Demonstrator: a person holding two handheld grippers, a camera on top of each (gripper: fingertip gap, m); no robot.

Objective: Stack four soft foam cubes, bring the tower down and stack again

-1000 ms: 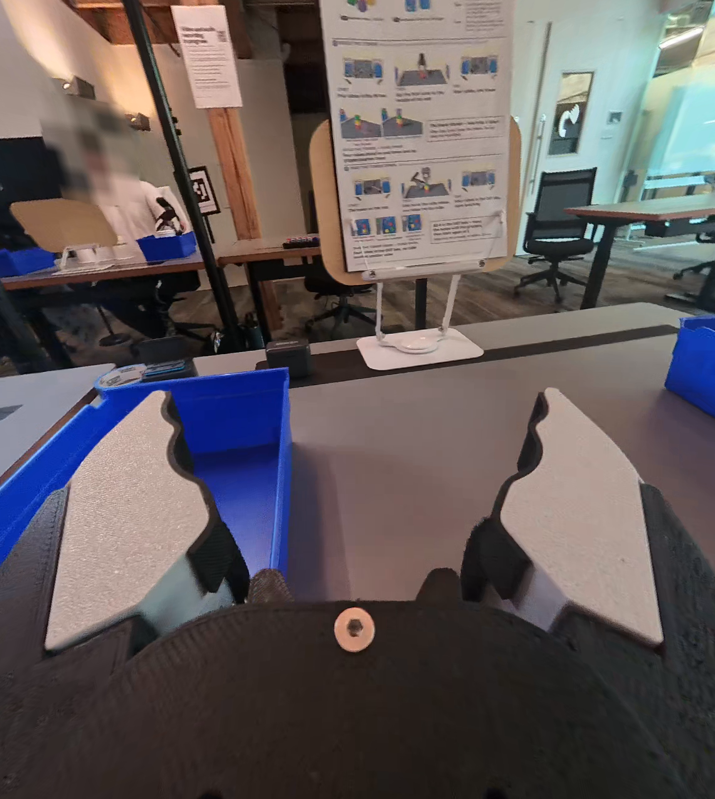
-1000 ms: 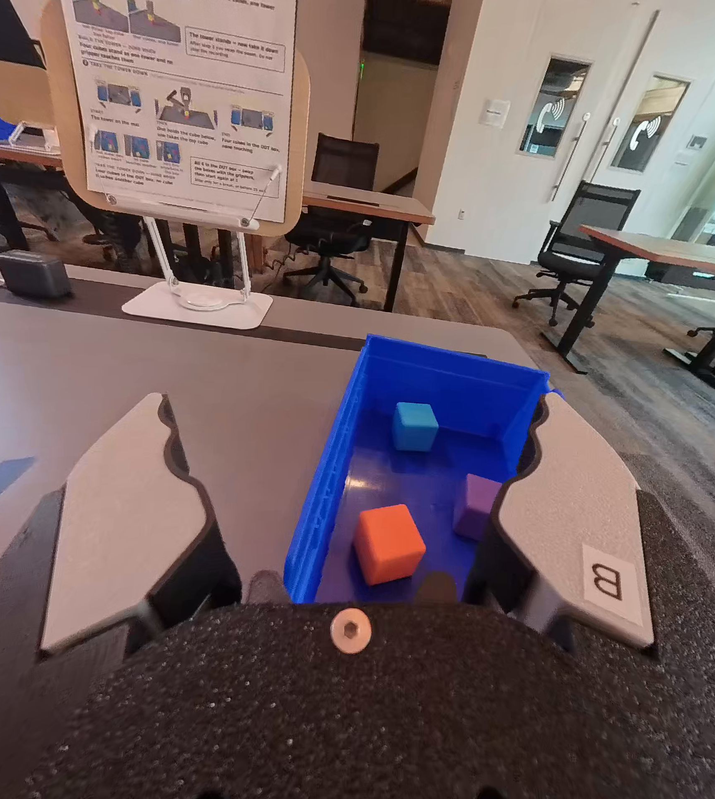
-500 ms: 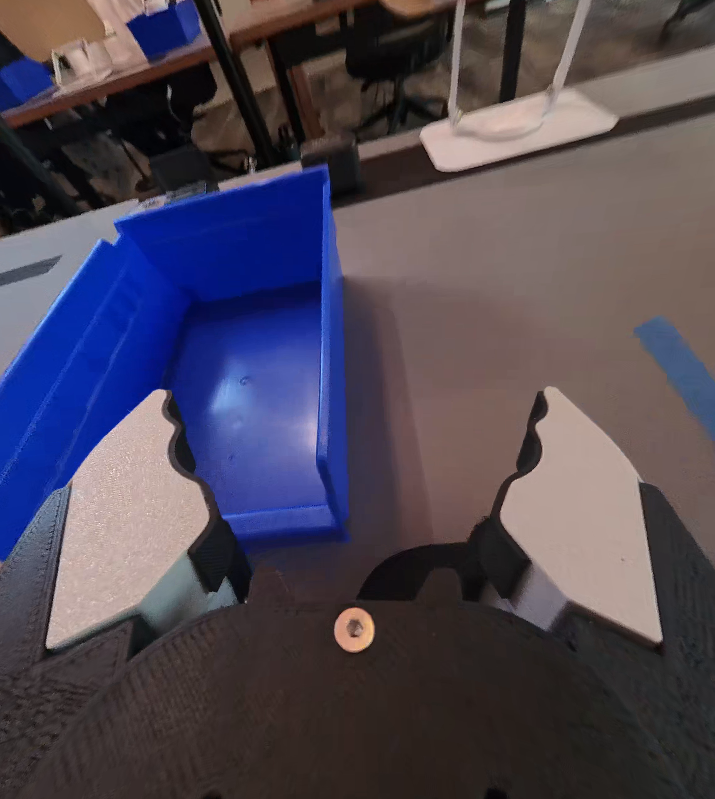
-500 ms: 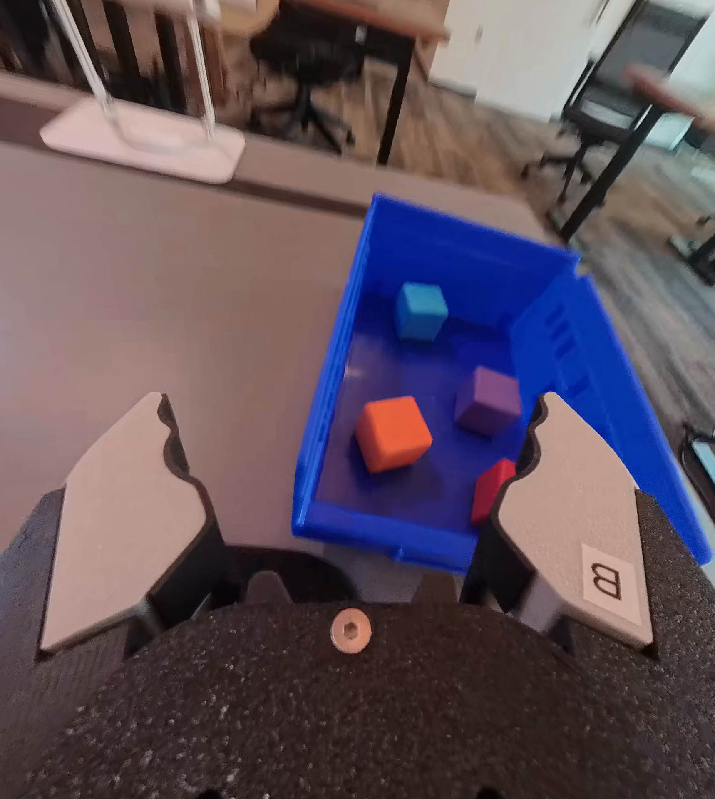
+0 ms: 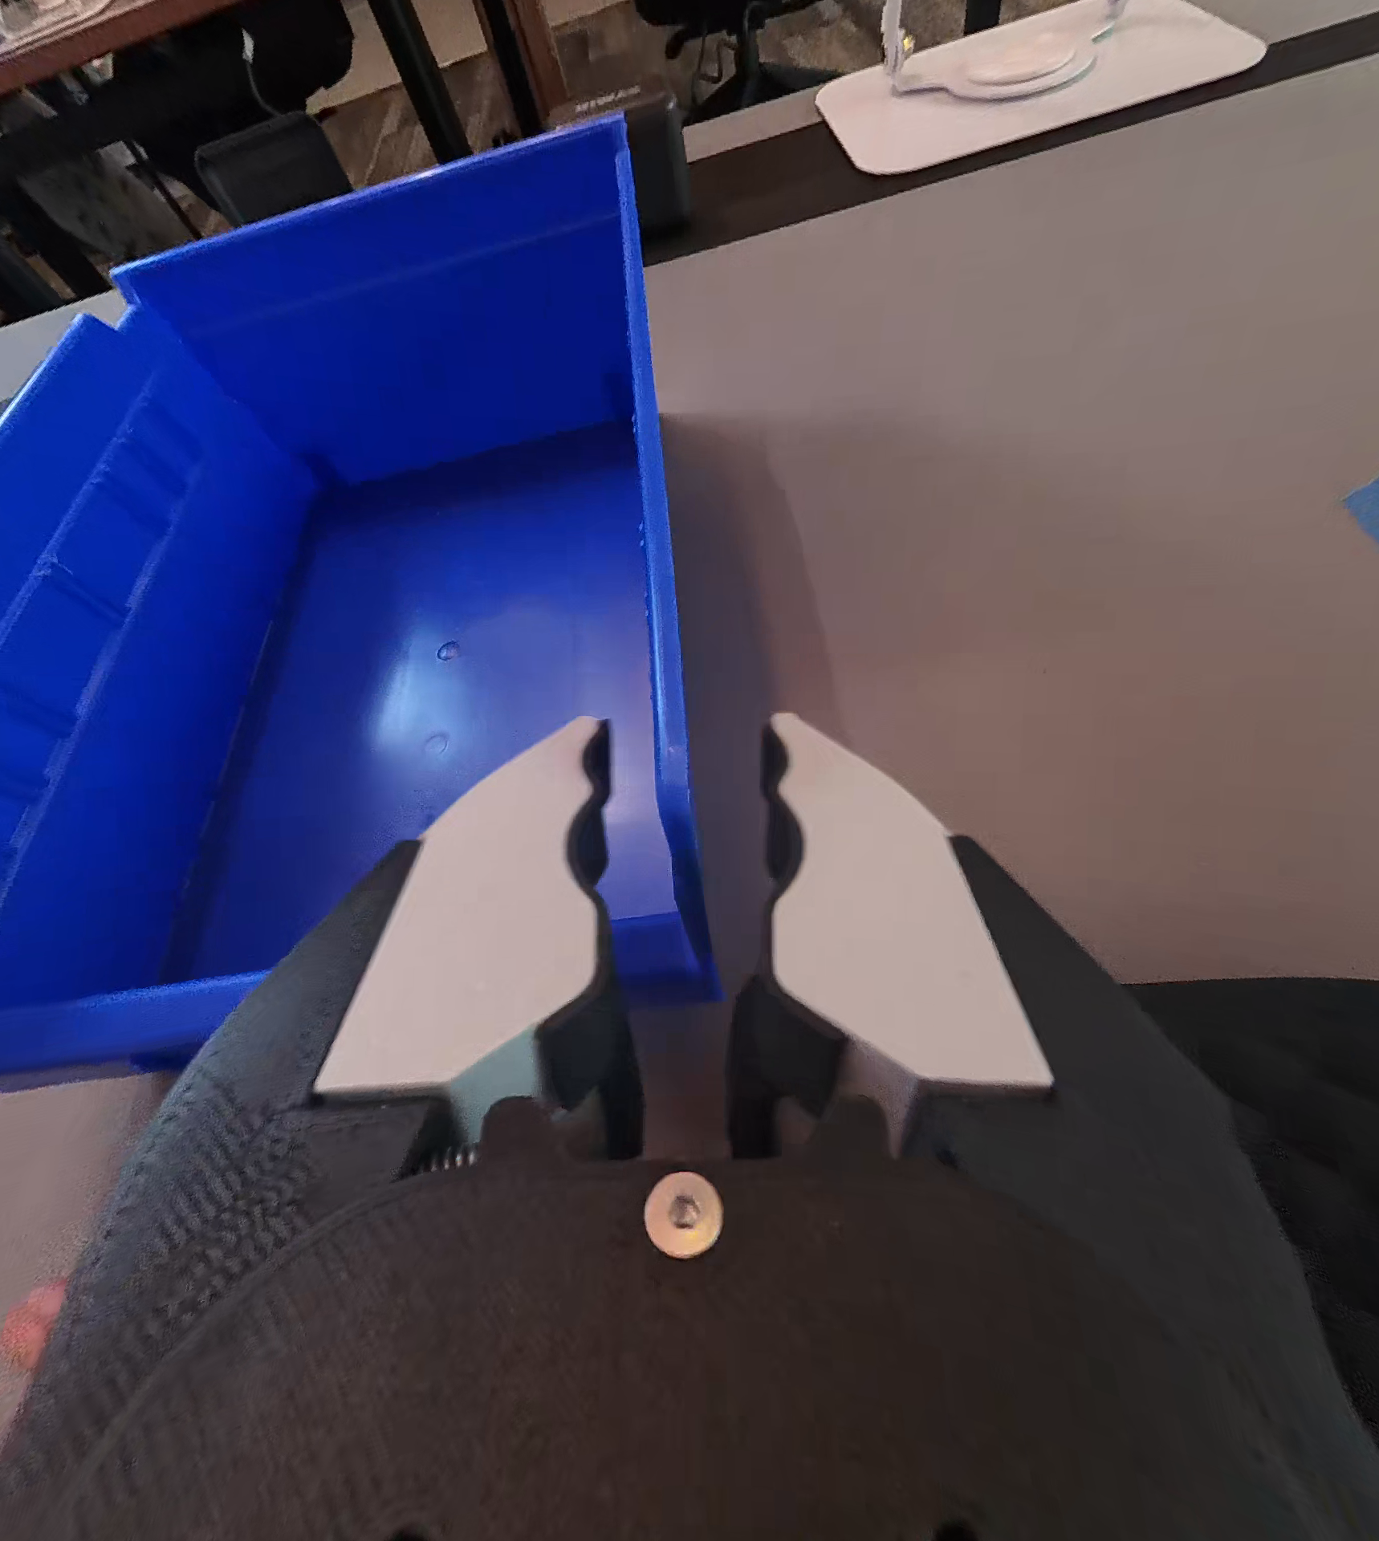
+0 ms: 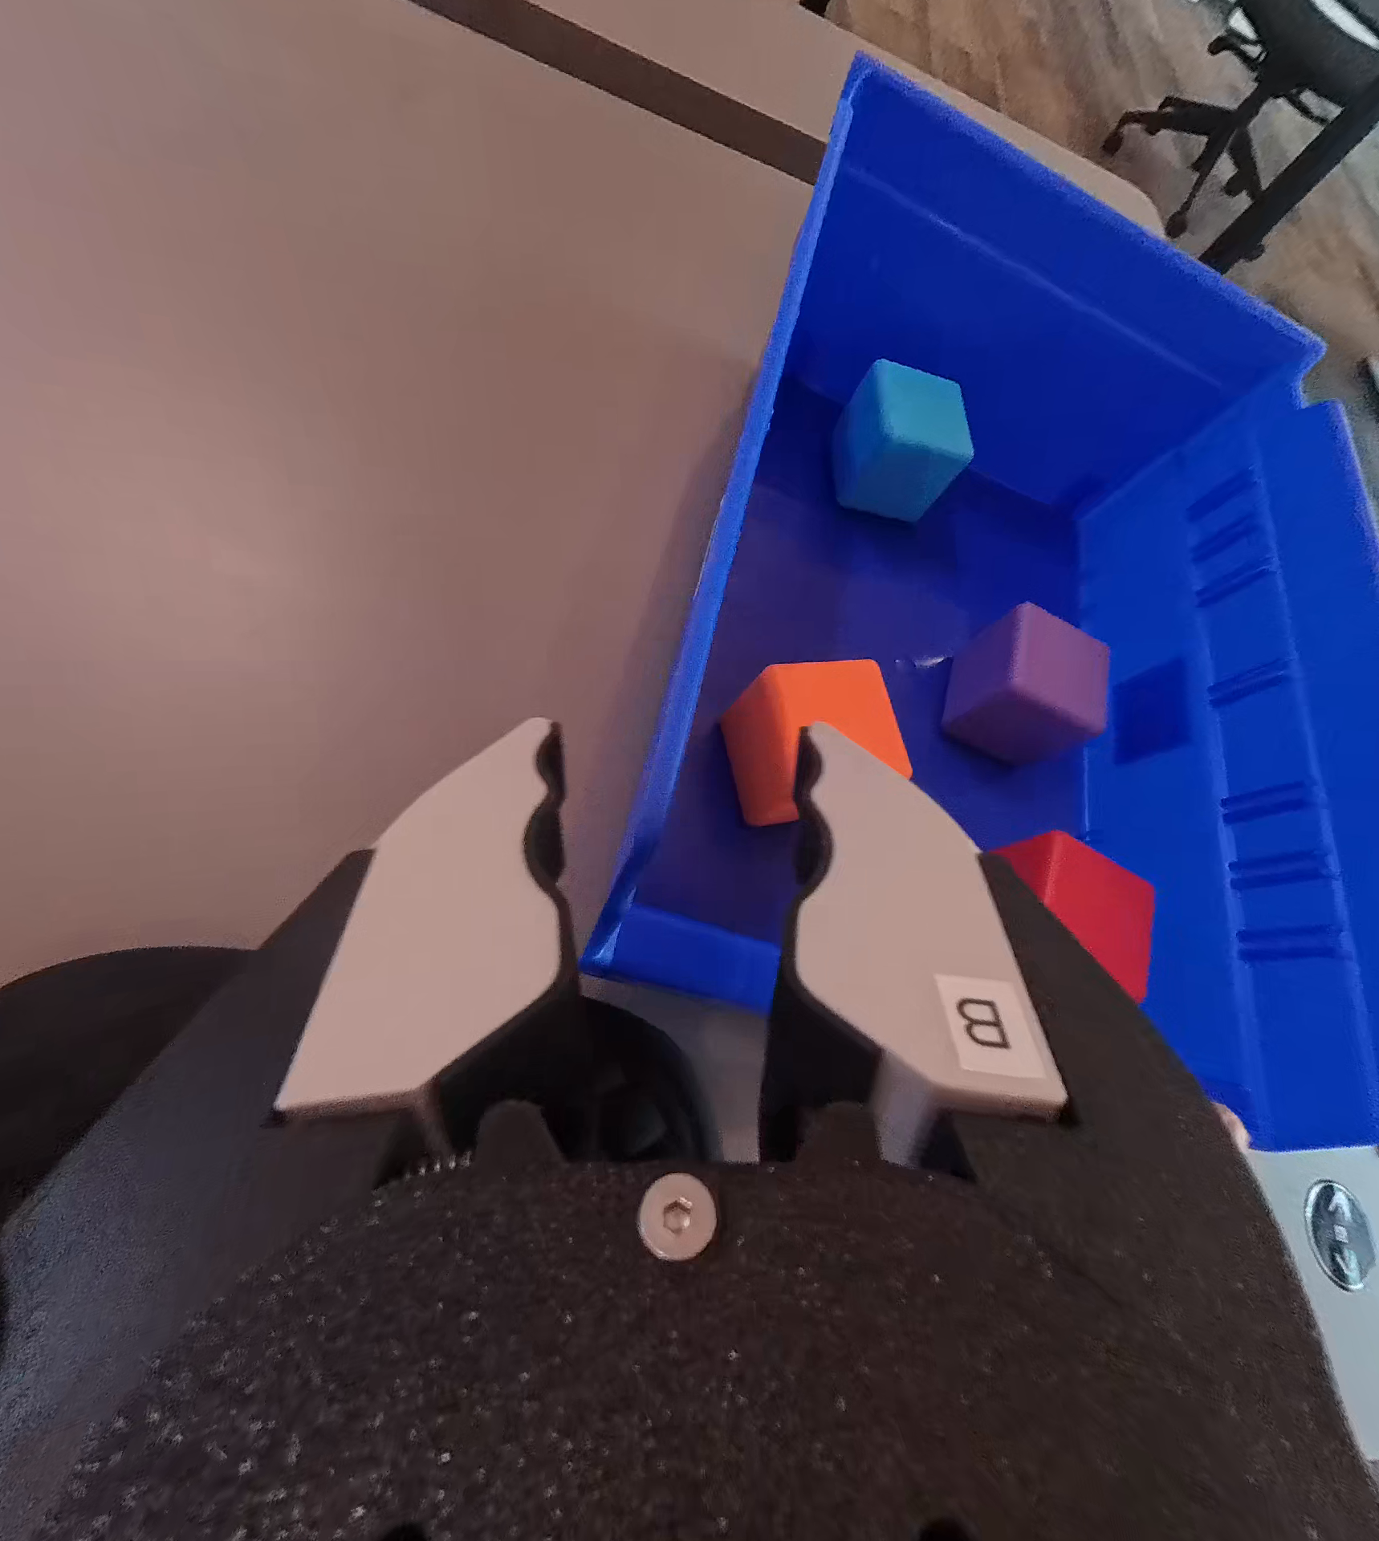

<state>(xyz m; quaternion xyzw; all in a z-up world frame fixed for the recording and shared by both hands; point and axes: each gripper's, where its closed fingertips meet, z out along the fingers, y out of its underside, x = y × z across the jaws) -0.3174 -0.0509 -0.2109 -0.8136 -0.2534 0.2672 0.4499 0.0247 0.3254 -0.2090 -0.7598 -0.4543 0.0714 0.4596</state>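
- Four matte, round-edged cubes lying apart in blue bin (image 6: 1295,684): teal cube (image 6: 899,438) farthest, purple cube (image 6: 1024,680) right, orange cube (image 6: 778,725) behind right gripper (image 6: 678,742) fingertip, red cube (image 6: 1086,905) nearest.
- Right gripper partly apart, gripping nothing.
- Left gripper (image 5: 686,734) narrowly apart over empty bin (image 5: 169,584) wall.

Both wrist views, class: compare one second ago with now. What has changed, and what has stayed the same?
Both cameras have tipped down toward the table. The left gripper and right gripper have narrowed from wide open to a small gap, gripping nothing. The left bin holds nothing; the teal, orange, purple and red cubes stay unstacked in the right bin.
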